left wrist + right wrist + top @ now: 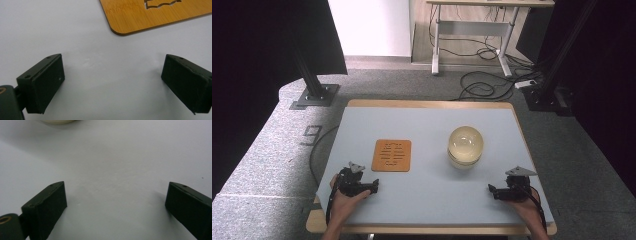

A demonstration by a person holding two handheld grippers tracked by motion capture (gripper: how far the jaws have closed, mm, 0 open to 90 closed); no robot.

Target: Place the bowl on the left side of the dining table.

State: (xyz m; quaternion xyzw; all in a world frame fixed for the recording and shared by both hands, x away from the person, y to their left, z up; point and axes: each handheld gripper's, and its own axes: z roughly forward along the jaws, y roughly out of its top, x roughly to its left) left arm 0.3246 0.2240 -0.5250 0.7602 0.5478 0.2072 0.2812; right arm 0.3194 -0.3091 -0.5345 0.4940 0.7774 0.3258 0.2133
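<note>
Looking down from the high view, a pale blue-grey table [427,195] carries a bamboo trivet [391,155] left of centre and an upturned translucent bowl [466,146] right of centre, well apart from each other. The bowl rests dome up on its rim; whether anything lies under it cannot be told. The trivet lies flat, nearly square with no clear long axis, its edges roughly in line with the table's. The left gripper [373,187] sits near the front edge just below the trivet, its jaws pointing right; the right gripper [492,190] sits at the front right, pointing left.

Along the left gripper view, the left gripper [112,77] has its jaws spread wide over bare table, with the trivet's [160,15] rounded corner ahead and apart.

Along the right gripper view, the right gripper [116,207] is likewise spread with nothing between the jaws, and the bowl's [57,121] rim sits at the top edge, well apart.
</note>
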